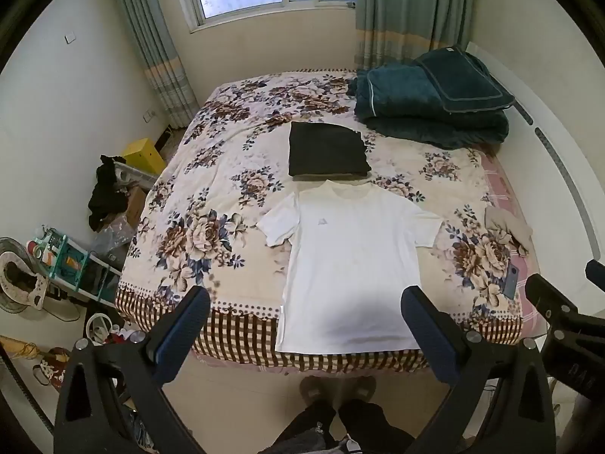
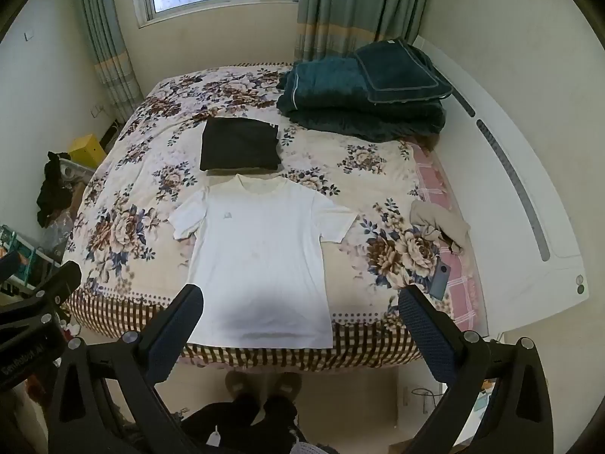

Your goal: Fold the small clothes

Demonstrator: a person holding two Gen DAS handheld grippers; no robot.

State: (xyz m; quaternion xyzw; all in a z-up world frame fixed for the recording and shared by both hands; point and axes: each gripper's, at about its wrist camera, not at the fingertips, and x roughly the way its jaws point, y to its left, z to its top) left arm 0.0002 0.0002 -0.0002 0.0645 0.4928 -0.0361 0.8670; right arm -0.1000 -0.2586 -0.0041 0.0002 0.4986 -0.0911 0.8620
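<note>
Hanging over the bed edge, white T-shirt point(image 1: 351, 257) hem, left sleeve crumpled

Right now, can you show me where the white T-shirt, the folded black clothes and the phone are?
white T-shirt point(image 1: 351, 261): left wrist view, middle of its chest.
folded black clothes point(image 1: 327, 149): left wrist view, centre of the top fold.
phone point(image 2: 441, 279): right wrist view, middle of its back.

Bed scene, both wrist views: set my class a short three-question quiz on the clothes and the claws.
1. True or false: the white T-shirt lies spread flat on the bed.
2. What lies just beyond its collar? A) folded dark garment B) a phone C) a pillow
3. Fill in: the left claw and right claw are both ____.

Key: 1 true; 2 A; 3 open, holding nothing.
</note>
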